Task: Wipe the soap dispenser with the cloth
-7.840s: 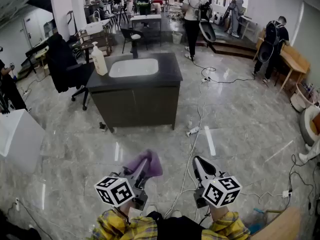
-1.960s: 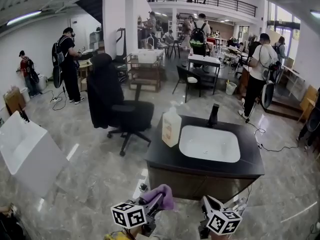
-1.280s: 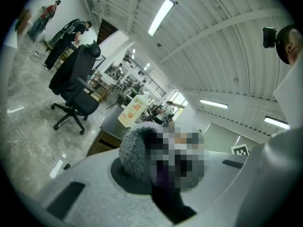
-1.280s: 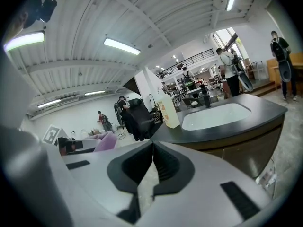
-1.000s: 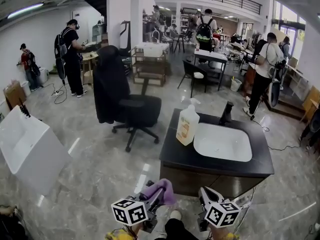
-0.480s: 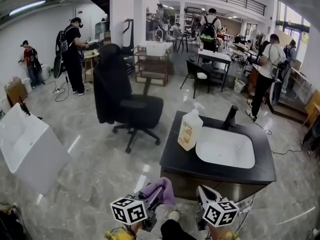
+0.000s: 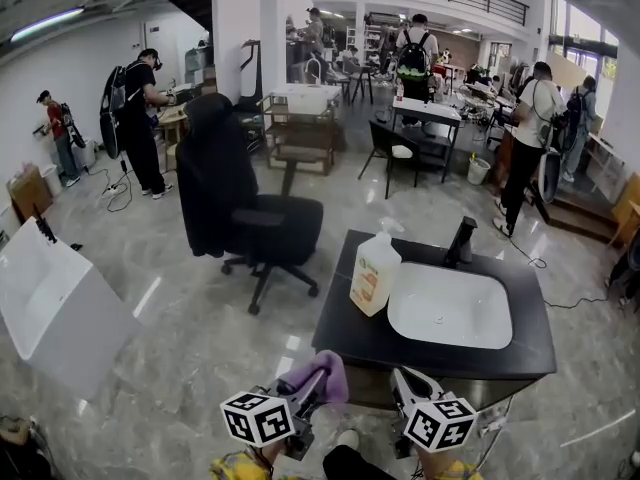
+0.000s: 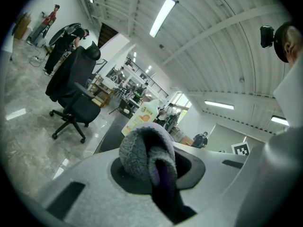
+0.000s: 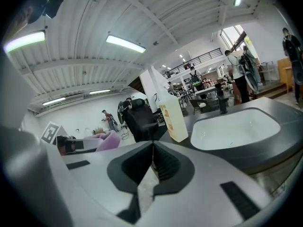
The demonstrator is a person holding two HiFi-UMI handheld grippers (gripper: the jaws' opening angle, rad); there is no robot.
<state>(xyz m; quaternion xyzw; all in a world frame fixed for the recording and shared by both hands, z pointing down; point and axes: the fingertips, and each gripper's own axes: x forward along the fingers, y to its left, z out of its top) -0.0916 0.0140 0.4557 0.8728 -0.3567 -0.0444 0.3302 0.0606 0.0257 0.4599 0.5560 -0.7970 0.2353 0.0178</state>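
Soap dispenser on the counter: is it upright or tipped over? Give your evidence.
Upright. The soap dispenser stands on its base on the counter beside the sink, its pump end uppermost.

Ceiling strip lights (image 9: 125,43) are flooding the hall brightly, and the polished floor (image 7: 200,318) is throwing back glare. Fisheye distortion is bending the edges, and black vignetting is ringing both gripper views
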